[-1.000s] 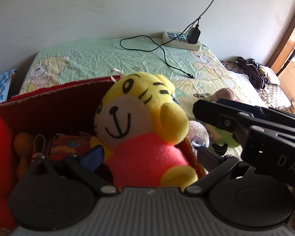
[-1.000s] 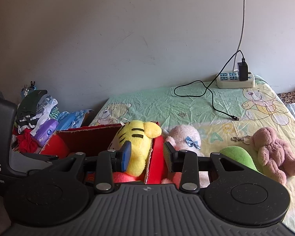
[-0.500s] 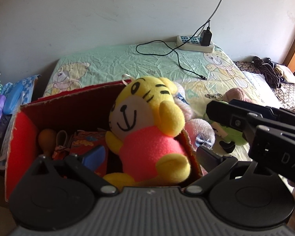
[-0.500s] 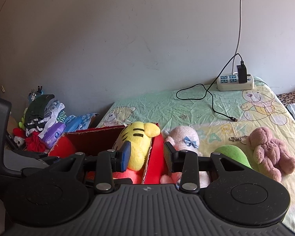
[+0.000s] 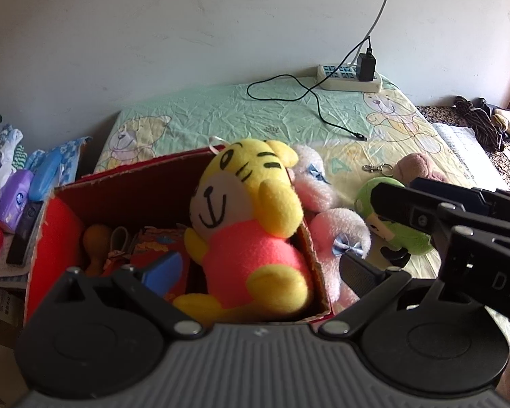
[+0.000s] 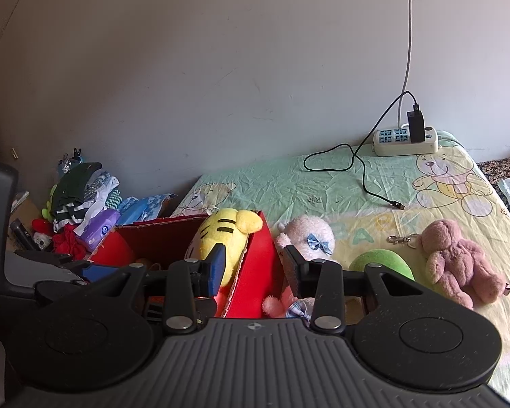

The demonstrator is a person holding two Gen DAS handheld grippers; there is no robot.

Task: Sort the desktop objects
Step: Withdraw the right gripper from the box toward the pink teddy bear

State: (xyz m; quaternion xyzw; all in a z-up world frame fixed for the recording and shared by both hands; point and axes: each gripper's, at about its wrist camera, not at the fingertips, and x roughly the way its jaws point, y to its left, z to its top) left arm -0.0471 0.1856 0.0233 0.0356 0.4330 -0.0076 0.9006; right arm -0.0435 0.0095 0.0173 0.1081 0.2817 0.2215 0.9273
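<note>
— Tiger plush [image 5: 251, 227]: where does it sit?
— Inside the red box [image 5: 173, 176], against its right wall, likely dropped there as sorted. Its long axis runs near upright, leaning right, face toward the left wrist camera.
— And the 2 grippers?
— Left gripper [image 5: 261, 268] is spread wide, holding nothing. Right gripper [image 6: 255, 268] is parted too, empty, near the pink plush [image 6: 306, 238].

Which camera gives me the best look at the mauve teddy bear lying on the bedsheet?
The right wrist view: the mauve teddy bear lies there whole and unobstructed on the bedsheet, right of the green plush. In the left wrist view only the top of its head shows; the right gripper hides the rest.
</note>
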